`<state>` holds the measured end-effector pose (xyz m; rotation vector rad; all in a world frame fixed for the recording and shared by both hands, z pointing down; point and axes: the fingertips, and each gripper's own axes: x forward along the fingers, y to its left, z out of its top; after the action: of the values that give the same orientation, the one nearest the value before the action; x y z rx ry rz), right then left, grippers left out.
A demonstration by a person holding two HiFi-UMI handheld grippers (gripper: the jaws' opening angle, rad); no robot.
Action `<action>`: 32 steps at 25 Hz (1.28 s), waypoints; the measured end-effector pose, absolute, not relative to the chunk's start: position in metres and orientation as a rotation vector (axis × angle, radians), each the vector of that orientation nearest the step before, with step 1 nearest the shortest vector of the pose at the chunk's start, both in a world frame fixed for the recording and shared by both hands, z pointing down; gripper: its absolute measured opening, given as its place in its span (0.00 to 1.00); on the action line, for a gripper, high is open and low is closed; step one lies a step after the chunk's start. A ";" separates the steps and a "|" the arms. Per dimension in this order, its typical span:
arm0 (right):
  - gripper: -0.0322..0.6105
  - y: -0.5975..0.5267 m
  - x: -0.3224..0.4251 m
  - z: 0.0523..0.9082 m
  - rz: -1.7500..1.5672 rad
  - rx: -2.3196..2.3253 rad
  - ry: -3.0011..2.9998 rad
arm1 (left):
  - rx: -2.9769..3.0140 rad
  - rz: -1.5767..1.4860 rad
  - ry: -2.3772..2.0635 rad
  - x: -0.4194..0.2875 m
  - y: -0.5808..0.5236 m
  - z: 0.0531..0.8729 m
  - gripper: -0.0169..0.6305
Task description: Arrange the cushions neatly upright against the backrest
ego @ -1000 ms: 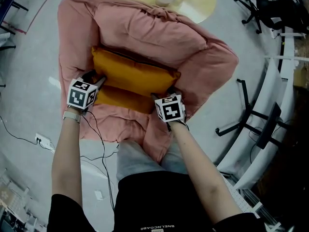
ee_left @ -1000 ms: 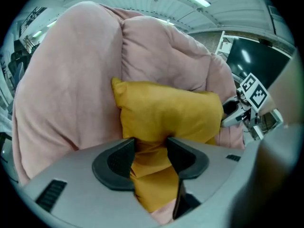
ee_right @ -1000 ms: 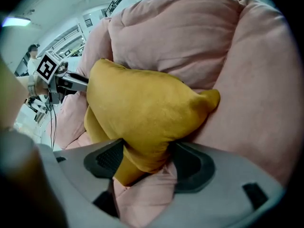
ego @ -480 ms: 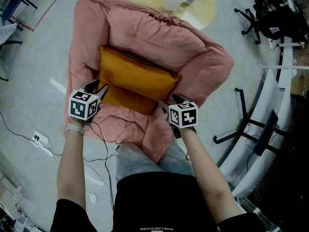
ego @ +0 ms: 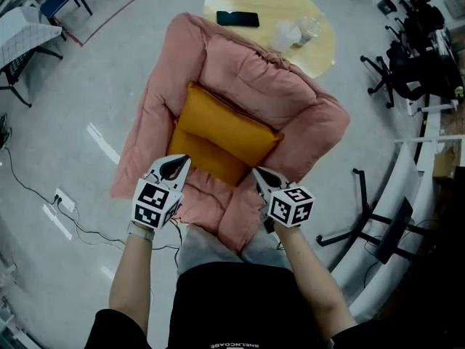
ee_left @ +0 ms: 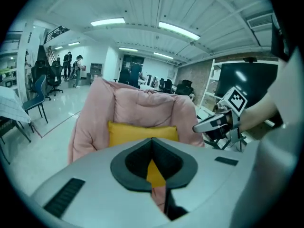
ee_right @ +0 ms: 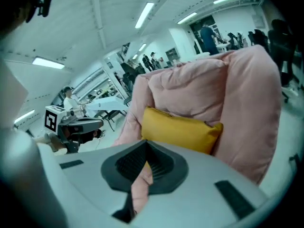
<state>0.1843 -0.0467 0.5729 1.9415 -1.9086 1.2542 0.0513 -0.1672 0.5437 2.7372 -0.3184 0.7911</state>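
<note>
An orange cushion point(ego: 227, 131) leans upright against the backrest of the pink armchair point(ego: 251, 78), and a second orange cushion point(ego: 207, 160) lies on the seat in front of it. My left gripper point(ego: 181, 163) hovers over the seat's front left, clear of the cushions. My right gripper point(ego: 261, 174) hovers at the front right. Both have just been closing and are shut with nothing between their jaws. The left gripper view shows its shut gripper point(ee_left: 152, 139) before the cushion point(ee_left: 142, 133). In the right gripper view, the shut gripper point(ee_right: 146, 142) points at the cushion point(ee_right: 183, 129).
Behind the armchair stands a round yellow table point(ego: 320, 6) with a black phone point(ego: 237, 19) and clear cups point(ego: 287, 35). Office chairs point(ego: 407, 71) and desk frames line the right. A power strip point(ego: 65, 202) with cables lies on the floor at left.
Both grippers have lifted off the cushion's front corners and drawn back toward me. Their jaws have gone from open to shut. The cushions stay in the chair.
</note>
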 end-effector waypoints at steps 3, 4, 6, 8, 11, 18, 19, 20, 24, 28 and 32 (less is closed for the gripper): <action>0.06 -0.048 0.154 0.539 1.138 1.913 -2.026 | 2.752 0.720 -0.358 0.031 -0.150 0.512 0.05; 0.06 -0.047 0.144 0.528 1.113 1.910 -2.052 | 2.736 0.686 -0.370 0.024 -0.145 0.502 0.05; 0.06 -0.045 0.127 0.509 1.071 1.904 -2.098 | 2.705 0.620 -0.385 0.011 -0.132 0.483 0.05; 0.06 -0.048 0.114 0.490 1.010 1.888 -2.152 | 2.703 0.573 -0.404 0.002 -0.121 0.465 0.05; 0.06 -0.053 0.099 0.462 0.908 1.850 -2.239 | 2.684 0.495 -0.469 -0.011 -0.108 0.443 0.05; 0.06 -0.034 0.079 0.421 0.875 1.768 -2.454 | 2.619 0.327 -0.679 -0.023 -0.074 0.405 0.05; 0.06 -0.029 0.078 0.419 0.860 1.738 -2.479 | 2.618 0.310 -0.716 -0.023 -0.067 0.401 0.05; 0.06 -0.023 0.077 0.417 0.848 1.710 -2.501 | 2.615 0.295 -0.751 -0.023 -0.058 0.396 0.05; 0.06 0.002 0.074 0.401 0.792 1.627 -2.581 | 2.613 0.252 -0.866 -0.022 -0.017 0.373 0.05; 0.06 0.027 0.060 0.377 0.728 1.522 -2.675 | 2.626 0.256 -0.995 -0.032 0.022 0.353 0.05; 0.06 0.043 0.053 0.360 0.659 1.462 -2.719 | 2.622 0.223 -1.058 -0.041 0.044 0.337 0.05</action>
<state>0.0529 0.0426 0.3599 1.4622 -2.7195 0.6594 -0.0406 0.0439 0.3370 2.6221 -1.0584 0.2225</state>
